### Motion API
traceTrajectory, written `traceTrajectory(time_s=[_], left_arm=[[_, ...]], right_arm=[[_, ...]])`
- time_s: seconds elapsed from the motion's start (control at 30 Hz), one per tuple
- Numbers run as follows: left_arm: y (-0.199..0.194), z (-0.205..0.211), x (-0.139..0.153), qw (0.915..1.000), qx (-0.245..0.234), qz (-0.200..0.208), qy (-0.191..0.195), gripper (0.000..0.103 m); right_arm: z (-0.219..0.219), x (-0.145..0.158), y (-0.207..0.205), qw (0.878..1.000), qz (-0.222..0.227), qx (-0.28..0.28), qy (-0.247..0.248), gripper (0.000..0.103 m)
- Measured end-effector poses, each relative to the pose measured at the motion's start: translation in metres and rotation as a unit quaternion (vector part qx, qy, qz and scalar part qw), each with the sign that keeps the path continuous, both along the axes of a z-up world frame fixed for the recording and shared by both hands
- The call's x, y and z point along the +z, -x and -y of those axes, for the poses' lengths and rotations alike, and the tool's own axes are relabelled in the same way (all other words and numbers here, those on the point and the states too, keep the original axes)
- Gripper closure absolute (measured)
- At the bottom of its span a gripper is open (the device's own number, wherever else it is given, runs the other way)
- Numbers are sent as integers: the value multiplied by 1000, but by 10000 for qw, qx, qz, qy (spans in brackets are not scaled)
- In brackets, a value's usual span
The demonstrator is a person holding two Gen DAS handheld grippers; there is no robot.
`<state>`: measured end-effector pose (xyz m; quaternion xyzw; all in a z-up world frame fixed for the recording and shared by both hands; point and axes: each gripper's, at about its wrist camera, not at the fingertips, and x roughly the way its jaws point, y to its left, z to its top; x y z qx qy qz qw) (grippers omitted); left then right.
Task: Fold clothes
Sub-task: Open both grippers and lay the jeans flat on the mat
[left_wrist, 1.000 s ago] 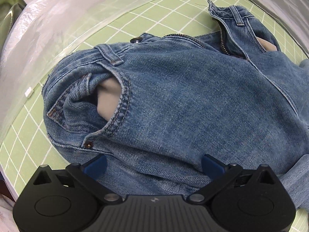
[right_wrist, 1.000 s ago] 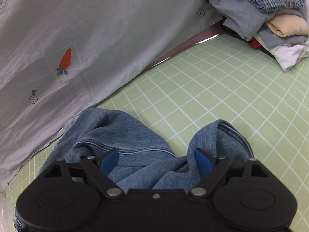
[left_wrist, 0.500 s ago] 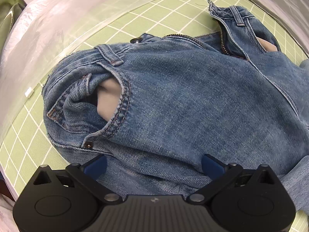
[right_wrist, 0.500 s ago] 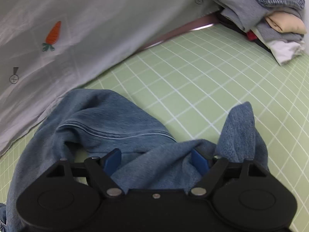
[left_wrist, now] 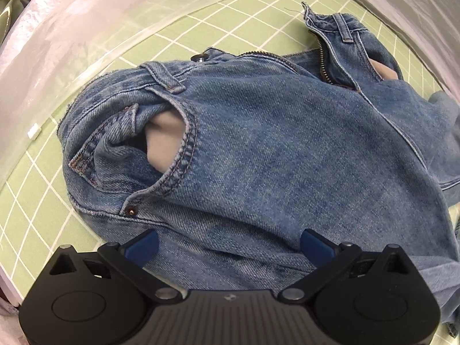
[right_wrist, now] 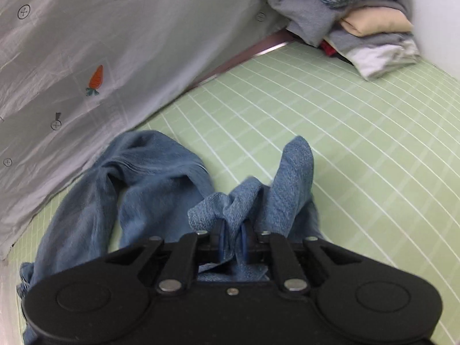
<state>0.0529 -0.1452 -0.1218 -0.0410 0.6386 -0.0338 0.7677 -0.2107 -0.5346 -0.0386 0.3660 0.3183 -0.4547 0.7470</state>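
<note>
Handling these jeans (left_wrist: 287, 149) means thick, floppy denim on the green mat (right_wrist: 359, 158) — heavy enough to drag. Right gripper (right_wrist: 231, 238) is closing on a bunched leg at 6 o'clock; left gripper (left_wrist: 227, 244) gapes wide, empty, over the hip. Grab seams or hems.

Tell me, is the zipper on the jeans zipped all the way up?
No, the zipper on the jeans hangs open, with its two sides spread apart near the waistband.
</note>
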Motion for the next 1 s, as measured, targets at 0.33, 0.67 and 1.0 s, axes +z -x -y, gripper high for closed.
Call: traceTrajectory(time_s=[0.33,0.67,1.0], left_arm=[[17,-36,20,9985,455,267,126,0],[-1,-77,27,9923,1113,504,-211,0],[-17,-104,14,9873,1560,303,67,0]], right_arm=[[-44,-48,45,9955,-818,237,-421,88],[-57,-6,-7,9696,-1495,1387,1356,29],[-35,-5,-45,9498,-1828,1738,1852,11]])
